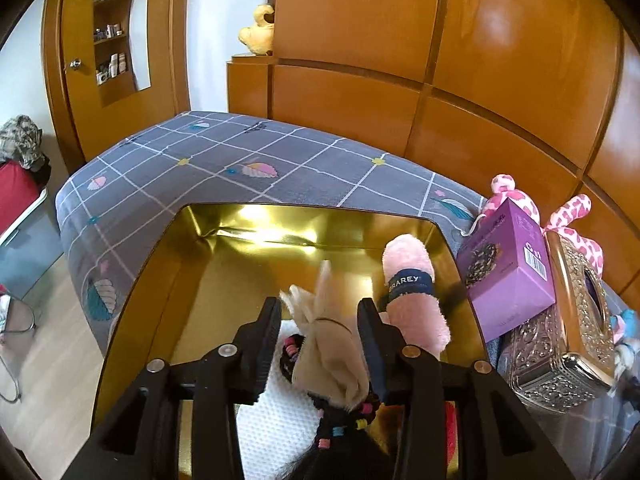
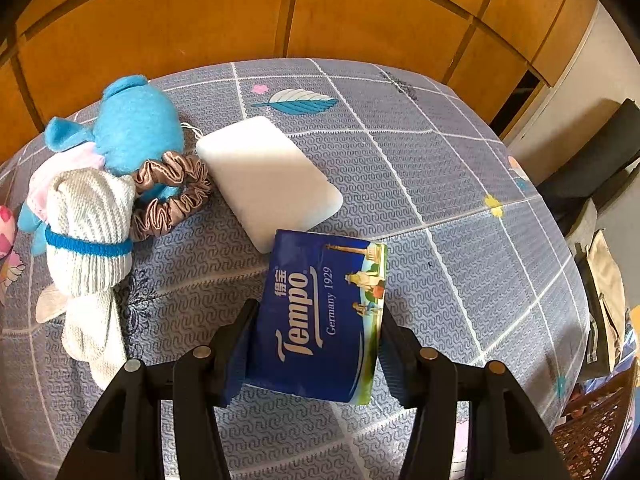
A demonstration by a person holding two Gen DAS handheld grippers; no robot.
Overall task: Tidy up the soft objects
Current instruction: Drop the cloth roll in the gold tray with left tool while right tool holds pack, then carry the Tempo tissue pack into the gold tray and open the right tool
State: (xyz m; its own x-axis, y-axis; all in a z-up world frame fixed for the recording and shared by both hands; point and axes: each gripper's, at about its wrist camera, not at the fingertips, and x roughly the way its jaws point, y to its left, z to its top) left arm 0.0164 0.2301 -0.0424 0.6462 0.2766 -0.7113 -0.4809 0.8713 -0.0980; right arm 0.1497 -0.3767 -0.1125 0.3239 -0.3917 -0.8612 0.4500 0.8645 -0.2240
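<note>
My left gripper (image 1: 320,344) hung over the gold tin (image 1: 208,240) with its jaws standing apart on either side of a beige cloth bundle (image 1: 328,344); whether the pads were touching it I could not tell. My right gripper (image 2: 316,344) had its jaws closed on the blue Tempo tissue pack (image 2: 320,316), held just above the bedcover. By my reckoning the sorting was partly done: inside the gold tin already lay a rolled pink towel (image 1: 412,292) against its right wall, a white cloth (image 1: 272,412) on its floor, and a dark hair tie with coloured beads (image 1: 344,420) near the bundle. Outside the tin, still waiting on the grey checked bedcover (image 2: 440,184), were a white sponge block (image 2: 268,180), a brown satin scrunchie (image 2: 172,196), a blue plush toy (image 2: 132,128) and a white knitted sock bundle (image 2: 92,240). Right of the tin stood a purple box (image 1: 508,272), an ornate metal tissue box (image 1: 568,340) and a pink spotted plush (image 1: 508,192). Beyond the tin rose an orange wooden headboard (image 1: 480,80), and to its far left a shelf cabinet (image 1: 112,32).
</note>
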